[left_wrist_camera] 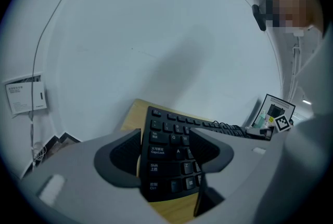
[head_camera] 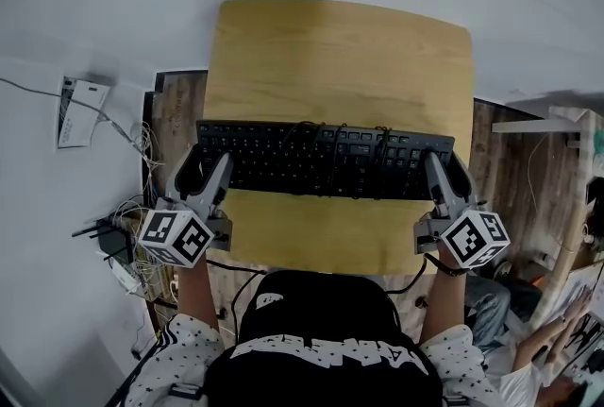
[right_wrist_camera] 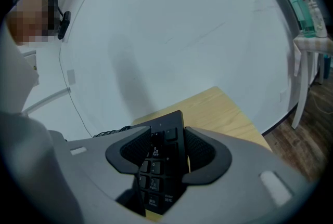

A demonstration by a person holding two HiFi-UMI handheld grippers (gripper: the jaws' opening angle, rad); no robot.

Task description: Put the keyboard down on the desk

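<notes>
A black keyboard [head_camera: 321,160] stretches across the near half of the wooden desk [head_camera: 340,56], its coiled cable lying along its back edge. My left gripper [head_camera: 203,174] is shut on its left end, and my right gripper [head_camera: 445,174] is shut on its right end. In the left gripper view the jaws of my left gripper [left_wrist_camera: 166,153] clamp the keyboard [left_wrist_camera: 171,166] at the Caps Lock and Shift keys, with the desk [left_wrist_camera: 135,114] beneath. In the right gripper view my right gripper [right_wrist_camera: 160,153] clamps the number-pad end of the keyboard [right_wrist_camera: 161,166] over the desk [right_wrist_camera: 218,108]. Whether the keyboard touches the desk is unclear.
A white wall runs behind the desk. Cables and a black box [head_camera: 113,240] lie on the floor at the left, below a paper [head_camera: 80,112] on the wall. A white shelf [head_camera: 566,127] stands at the right, and another person [head_camera: 538,348] sits at the lower right.
</notes>
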